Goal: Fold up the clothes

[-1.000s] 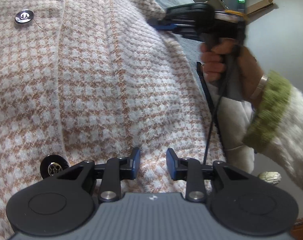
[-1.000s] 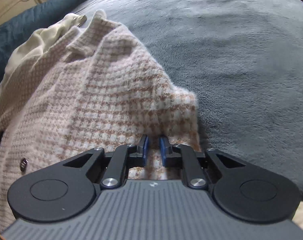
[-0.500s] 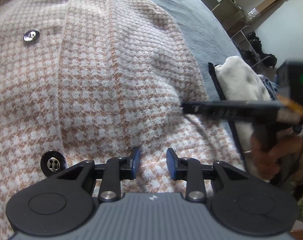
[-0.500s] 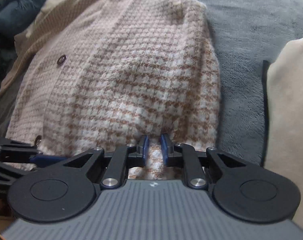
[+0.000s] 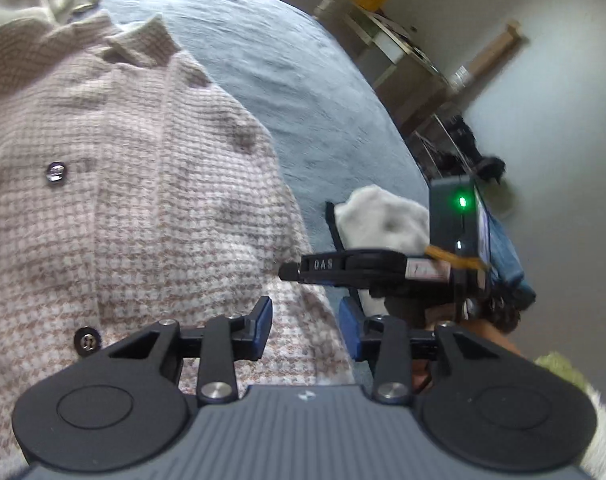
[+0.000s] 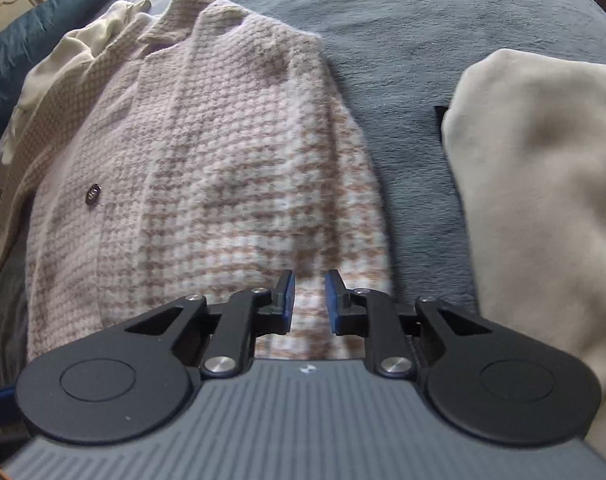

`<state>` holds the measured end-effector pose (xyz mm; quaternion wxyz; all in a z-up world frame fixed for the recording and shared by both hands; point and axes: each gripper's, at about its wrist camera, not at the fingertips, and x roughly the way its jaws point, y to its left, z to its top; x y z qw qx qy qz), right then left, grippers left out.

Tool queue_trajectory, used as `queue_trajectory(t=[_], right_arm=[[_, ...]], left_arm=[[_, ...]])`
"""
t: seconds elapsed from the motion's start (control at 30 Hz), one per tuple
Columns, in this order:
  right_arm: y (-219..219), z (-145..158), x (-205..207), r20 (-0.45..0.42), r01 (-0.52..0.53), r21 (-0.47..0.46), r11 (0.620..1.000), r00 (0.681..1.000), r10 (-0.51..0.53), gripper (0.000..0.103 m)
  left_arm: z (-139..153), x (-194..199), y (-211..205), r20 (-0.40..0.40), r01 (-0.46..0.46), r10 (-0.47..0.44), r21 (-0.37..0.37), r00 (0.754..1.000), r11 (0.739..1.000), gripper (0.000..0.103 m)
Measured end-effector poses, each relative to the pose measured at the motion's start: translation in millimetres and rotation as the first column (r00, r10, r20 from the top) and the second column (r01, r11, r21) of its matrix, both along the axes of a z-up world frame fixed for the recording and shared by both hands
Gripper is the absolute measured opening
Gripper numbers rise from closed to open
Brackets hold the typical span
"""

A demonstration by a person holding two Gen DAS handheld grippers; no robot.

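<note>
Left hand-held gripper (image 5: 305,330) jaws just opening, empty, above houndstooth cardigan (image 5: 143,208) on grey blanket (image 5: 287,68).

The checked cardigan (image 5: 135,200) runs off the left and bottom edges of the left wrist view, so its sleeves and hem stay hidden. The left gripper (image 5: 305,330) body covers its lower part. The shelf (image 5: 387,44) by the wall is too blurry to tell what sits on it. In the right wrist view, the cream cloth (image 6: 543,208) is cut off at the right edge. The hand (image 5: 487,332) on the right gripper (image 5: 291,271) is mostly hidden.
</note>
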<state>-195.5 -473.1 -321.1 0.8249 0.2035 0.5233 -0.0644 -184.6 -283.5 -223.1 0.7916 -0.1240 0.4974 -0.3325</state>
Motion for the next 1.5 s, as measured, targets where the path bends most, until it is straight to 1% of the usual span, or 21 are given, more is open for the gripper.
queue_trajectory(t=[0.03,0.17,0.27,0.4,0.47,0.57,0.67,0.77,0.9,0.97,1.0,1.07,1.13,1.2,1.23,1.27,1.3,1.33,1.37,1.43,1.5], right_arm=[[4,2,-1,0.002,-0.003,-0.005,1.000,1.000,0.003,0.016],[22,6,-1,0.002,-0.031,-0.023,0.999,1.000,0.031,0.018],[37,11,2,-0.001,-0.071,-0.042,0.997,0.997,0.071,0.020],[58,16,14,-0.012,-0.122,-0.076,0.990,0.993,0.121,0.022],[71,17,24,-0.021,-0.146,-0.094,0.985,0.989,0.145,0.022],[95,22,45,-0.029,-0.179,-0.117,0.977,0.984,0.177,0.022],[121,37,66,0.002,-0.194,-0.097,0.976,0.981,0.195,0.022],[157,55,92,0.057,-0.224,-0.063,0.973,0.972,0.228,0.023],[217,69,132,0.103,-0.283,-0.004,0.959,0.954,0.282,0.024],[247,73,155,0.123,-0.314,0.037,0.949,0.944,0.307,0.024],[261,75,166,0.133,-0.326,0.057,0.943,0.939,0.317,0.024],[290,75,187,0.154,-0.354,0.099,0.930,0.929,0.337,0.024],[318,73,204,0.161,-0.371,0.129,0.920,0.923,0.349,0.025],[343,69,221,0.166,-0.385,0.155,0.910,0.918,0.360,0.025],[354,68,228,0.173,-0.396,0.162,0.904,0.913,0.369,0.025],[365,67,235,0.180,-0.407,0.167,0.898,0.908,0.378,0.025],[376,65,242,0.189,-0.419,0.161,0.893,0.902,0.389,0.025],[386,63,248,0.197,-0.435,0.148,0.888,0.893,0.405,0.025],[396,60,255,0.205,-0.451,0.128,0.884,0.884,0.421,0.025],[412,53,268,0.222,-0.478,0.075,0.875,0.864,0.452,0.025],[427,45,281,0.236,-0.499,0.021,0.866,0.845,0.481,0.025]], left_arm=[[0,1,3,-0.005,-0.021,0.021,0.001,1.000,1.000,0.042],[-1,11,23,0.020,-0.102,0.100,0.068,0.995,0.992,0.051],[-7,22,42,0.030,-0.152,0.149,0.114,0.988,0.982,0.053],[-25,42,77,-0.002,-0.224,0.227,0.150,0.974,0.963,0.054],[-31,52,98,-0.015,-0.262,0.268,0.156,0.963,0.952,0.054],[-34,67,132,-0.013,-0.298,0.304,0.167,0.952,0.940,0.054],[-33,82,173,-0.014,-0.338,0.346,0.180,0.938,0.924,0.054],[-26,95,224,0.001,-0.398,0.405,0.188,0.914,0.898,0.055],[-29,112,299,0.019,-0.494,0.504,0.232,0.864,0.838,0.056],[-33,118,340,0.030,-0.544,0.557,0.261,0.830,0.797,0.056],[-34,121,358,0.040,-0.569,0.583,0.278,0.812,0.774,0.056],[-38,126,399,0.063,-0.625,0.641,0.314,0.765,0.715,0.058],[-42,131,438,0.087,-0.682,0.701,0.340,0.708,0.647,0.060],[-46,137,471,0.117,-0.721,0.741,0.370,0.662,0.586,0.060],[-49,142,486,0.138,-0.735,0.752,0.386,0.644,0.558,0.061],[-52,147,499,0.155,-0.741,0.756,0.398,0.636,0.541,0.062],[-55,153,509,0.166,-0.742,0.756,0.407,0.633,0.532,0.063],[-61,161,520,0.158,-0.737,0.754,0.412,0.637,0.536,0.068],[-70,171,530,0.134,-0.725,0.751,0.414,0.647,0.551,0.069],[-85,187,547,0.068,-0.709,0.751,0.394,0.657,0.585,0.069],[-99,198,559,0.002,-0.705,0.756,0.363,0.654,0.609,0.069]])
